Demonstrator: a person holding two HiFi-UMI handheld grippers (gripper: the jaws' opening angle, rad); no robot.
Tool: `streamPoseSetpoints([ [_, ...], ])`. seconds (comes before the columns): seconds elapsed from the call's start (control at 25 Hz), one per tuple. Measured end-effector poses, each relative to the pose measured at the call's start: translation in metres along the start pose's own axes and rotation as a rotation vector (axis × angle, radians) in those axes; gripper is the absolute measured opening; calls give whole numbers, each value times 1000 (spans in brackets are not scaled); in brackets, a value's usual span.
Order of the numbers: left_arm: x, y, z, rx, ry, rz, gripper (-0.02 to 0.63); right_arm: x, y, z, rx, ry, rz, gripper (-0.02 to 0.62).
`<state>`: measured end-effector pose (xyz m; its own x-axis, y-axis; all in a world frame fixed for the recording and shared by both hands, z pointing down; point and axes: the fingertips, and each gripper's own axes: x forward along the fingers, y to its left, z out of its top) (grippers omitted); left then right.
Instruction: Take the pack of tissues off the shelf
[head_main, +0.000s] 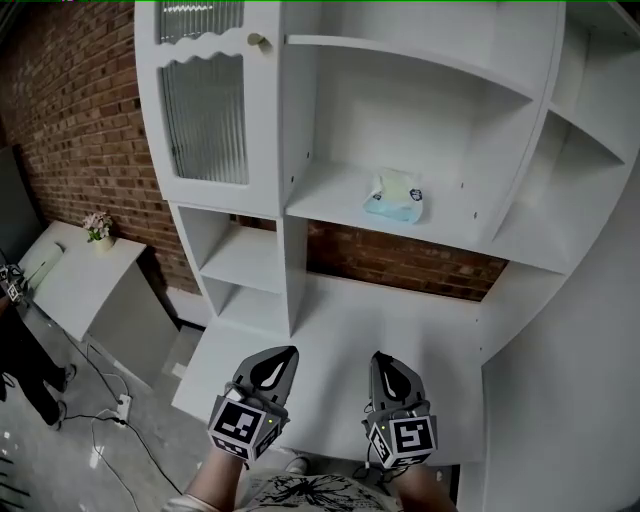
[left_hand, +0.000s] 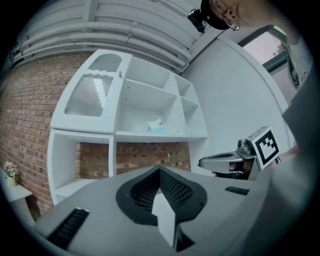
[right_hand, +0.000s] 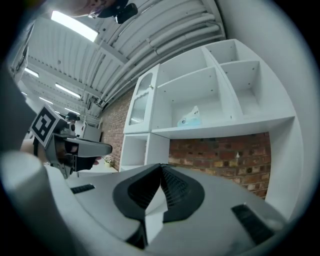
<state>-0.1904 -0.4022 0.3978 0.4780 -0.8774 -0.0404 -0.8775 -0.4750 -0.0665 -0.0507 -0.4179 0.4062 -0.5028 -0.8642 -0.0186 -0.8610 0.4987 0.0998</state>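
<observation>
The pack of tissues (head_main: 395, 196), pale blue and white, lies on the middle shelf (head_main: 330, 205) of a white shelf unit. It also shows small in the left gripper view as the tissue pack (left_hand: 157, 126) and in the right gripper view as the pack (right_hand: 190, 118). My left gripper (head_main: 277, 361) and right gripper (head_main: 392, 372) hang side by side low in the head view, well below and short of the pack. Both are shut with nothing between their jaws.
The white shelf unit has a ribbed-glass cabinet door (head_main: 205, 115) at upper left and a wide lower counter (head_main: 330, 330). Brick wall (head_main: 70, 120) stands behind. A small flower pot (head_main: 97, 228) sits on a white side table at left; cables (head_main: 110, 420) lie on the floor.
</observation>
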Motion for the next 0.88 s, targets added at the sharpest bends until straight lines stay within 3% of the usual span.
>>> streamPoseSetpoints([
  [0.4,53,45,13,15,-50,-161,12,64,-31,60,-111,-96,-144,8],
  [0.64,78,59,15,15,-81,-200,12,101,-74,91,-176,-63,-228,8],
  [0.68,81,59,15,18,-81,-204,12,107,-82,97,-182,-62,-243,20],
  [0.76,86,60,12,16,-80,-213,12,118,-97,110,-191,-59,-267,114],
  [0.88,91,62,10,7,-80,-227,12,132,-120,129,-177,-63,-317,147],
])
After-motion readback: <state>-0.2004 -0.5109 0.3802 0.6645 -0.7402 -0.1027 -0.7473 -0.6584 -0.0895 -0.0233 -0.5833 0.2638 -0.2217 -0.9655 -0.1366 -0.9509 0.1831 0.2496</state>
